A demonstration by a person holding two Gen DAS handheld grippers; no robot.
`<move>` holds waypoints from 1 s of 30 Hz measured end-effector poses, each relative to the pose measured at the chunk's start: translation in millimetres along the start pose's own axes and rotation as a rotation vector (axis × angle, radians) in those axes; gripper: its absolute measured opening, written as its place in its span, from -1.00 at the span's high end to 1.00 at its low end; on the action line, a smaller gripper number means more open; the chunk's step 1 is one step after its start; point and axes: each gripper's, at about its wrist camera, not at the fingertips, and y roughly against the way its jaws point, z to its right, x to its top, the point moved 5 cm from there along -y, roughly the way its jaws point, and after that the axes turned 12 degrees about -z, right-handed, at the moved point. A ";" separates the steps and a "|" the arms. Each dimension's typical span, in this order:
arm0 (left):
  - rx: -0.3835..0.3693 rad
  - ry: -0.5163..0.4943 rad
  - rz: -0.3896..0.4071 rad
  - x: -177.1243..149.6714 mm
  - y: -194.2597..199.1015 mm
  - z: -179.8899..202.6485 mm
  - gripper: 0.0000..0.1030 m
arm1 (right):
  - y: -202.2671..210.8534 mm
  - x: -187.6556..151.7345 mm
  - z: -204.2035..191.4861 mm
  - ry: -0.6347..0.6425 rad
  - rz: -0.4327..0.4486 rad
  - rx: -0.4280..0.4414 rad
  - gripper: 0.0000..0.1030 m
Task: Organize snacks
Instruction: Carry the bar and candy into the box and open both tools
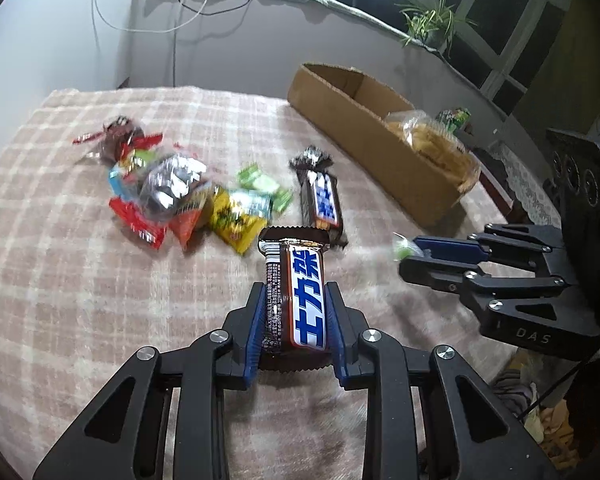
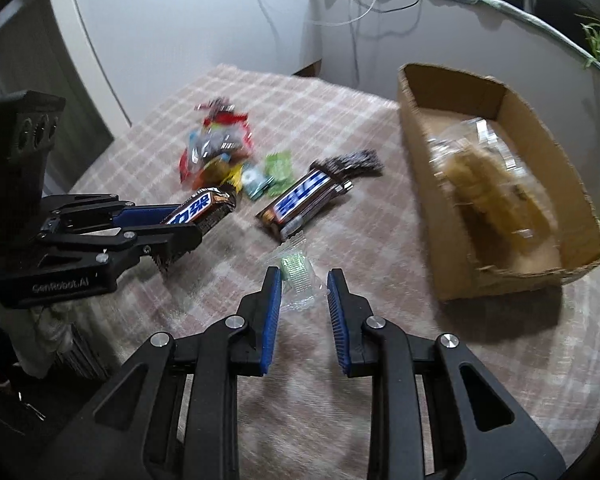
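Two wrist views of a snack-sorting task, part way through. We see the cardboard box [image 2: 500, 184] at the far right of the checked tablecloth [image 1: 80, 280], already holding a clear bag of pale biscuits or crackers [image 1: 436, 144]; this is the only item we can confirm as put away. Left to sort, in our judgement: the heap of small coloured packets [image 1: 168, 196], the green sachets [image 1: 260, 184] beside it, and a second chocolate bar [image 2: 304, 200] lying flat between the heap and the box. The left gripper [image 1: 294, 300] pinches a chocolate bar [image 1: 300, 292] between its blue pads [image 1: 256, 328], held above the cloth; the bar's long axis runs along the fingers, its crimped far end pointing away from the camera toward the loose bar and the heap. The right gripper [image 2: 304, 280] looks drawn in but not pressed together, and we read it as nipping a small clear sachet with a green sweet [image 2: 296, 280]; the left wrist view shows that sweet at its fingertips, though blur leaves the contact less than certain. The sachet hangs near the box's near corner.
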 end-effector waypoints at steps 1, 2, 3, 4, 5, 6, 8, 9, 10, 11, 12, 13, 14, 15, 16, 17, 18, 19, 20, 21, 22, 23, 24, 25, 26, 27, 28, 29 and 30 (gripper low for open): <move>-0.005 -0.001 0.006 3.8 1.5 0.8 0.48 | 9.0 2.3 8.4 -0.016 0.020 -0.003 0.52; -0.009 -0.002 0.013 9.2 2.9 1.9 0.48 | 9.0 2.3 8.4 -0.016 0.020 -0.003 0.52; -0.012 -0.004 0.019 13.4 3.9 3.0 0.48 | 13.6 3.6 13.2 -0.025 0.031 -0.008 0.52; -0.015 -0.007 0.027 19.3 5.1 5.1 0.48 | 18.5 4.8 18.4 -0.034 0.042 -0.012 0.52; -0.017 -0.010 0.033 24.0 6.0 6.8 0.48 | 23.1 5.3 23.7 -0.043 0.052 -0.017 0.52; -0.019 -0.013 0.039 28.6 6.8 8.5 0.48 | 27.0 5.9 28.5 -0.051 0.061 -0.022 0.52; -0.022 -0.023 0.055 41.0 8.6 12.5 0.48 | 35.9 6.7 40.9 -0.072 0.081 -0.031 0.52; -0.024 -0.026 0.062 46.2 9.5 14.1 0.48 | 39.6 7.5 47.2 -0.082 0.089 -0.035 0.52; -0.026 -0.032 0.071 53.4 10.3 16.7 0.48 | 43.0 8.0 52.9 -0.091 0.098 -0.042 0.52; -0.027 -0.037 0.077 58.1 10.3 19.0 0.48 | 46.4 8.8 59.7 -0.102 0.106 -0.049 0.52; -0.028 -0.042 0.083 64.3 10.4 21.5 0.48 | 49.5 9.3 66.3 -0.113 0.114 -0.057 0.52; -0.030 -0.046 0.087 69.3 10.2 23.6 0.48 | 51.8 9.9 72.1 -0.122 0.120 -0.063 0.52; -0.033 -0.051 0.091 75.3 9.5 26.5 0.48 | 54.4 10.8 79.1 -0.135 0.126 -0.071 0.52; -0.036 -0.057 0.094 80.1 9.1 29.6 0.48 | 56.3 11.2 85.2 -0.145 0.131 -0.076 0.52; -0.038 -0.066 0.097 86.9 7.6 33.7 0.48 | 57.7 11.1 90.4 -0.155 0.136 -0.081 0.52; -0.039 -0.071 0.098 90.8 5.7 35.9 0.48 | 60.1 11.8 103.3 -0.173 0.143 -0.091 0.52; -0.039 -0.077 0.099 94.9 3.8 39.2 0.48 | 60.1 11.8 103.3 -0.173 0.143 -0.091 0.52; -0.041 -0.084 0.098 99.7 1.2 42.3 0.48 | 61.1 12.7 109.3 -0.182 0.146 -0.097 0.52; -0.043 -0.091 0.097 104.5 -1.5 45.6 0.48 | 61.6 12.4 115.4 -0.191 0.148 -0.101 0.52; -0.044 -0.095 0.096 107.8 -3.8 48.0 0.48 | 61.7 12.9 120.5 -0.199 0.148 -0.103 0.52; -0.049 -0.098 0.092 112.5 -7.6 51.1 0.48 | 61.1 13.6 127.2 -0.209 0.147 -0.107 0.52; -0.051 -0.100 0.089 115.3 -9.7 52.9 0.48 | 60.2 13.8 131.5 -0.215 0.147 -0.111 0.52; -0.053 -0.103 0.086 118.6 -12.7 55.1 0.48 | 59.7 12.9 137.0 -0.224 0.145 -0.114 0.52; -0.053 -0.106 0.084 122.0 -15.2 57.3 0.48 | 58.3 13.0 141.7 -0.229 0.142 -0.117 0.52; -0.054 -0.111 0.082 125.8 -18.1 60.4 0.48 | 57.2 13.3 146.2 -0.234 0.140 -0.120 0.52; -0.056 -0.113 0.082 128.2 -19.4 62.3 0.48 | 55.8 13.2 150.4 -0.239 0.138 -0.122 0.52; -0.059 -0.115 0.083 131.2 -20.7 65.2 0.48 | 52.0 14.3 157.8 -0.251 0.134 -0.123 0.52; -0.062 -0.117 0.085 134.5 -22.5 67.6 0.48 | 52.0 14.3 157.8 -0.251 0.134 -0.123 0.52; -0.062 -0.118 0.084 137.8 -24.7 69.5 0.48 | 50.3 15.1 160.8 -0.256 0.132 -0.123 0.52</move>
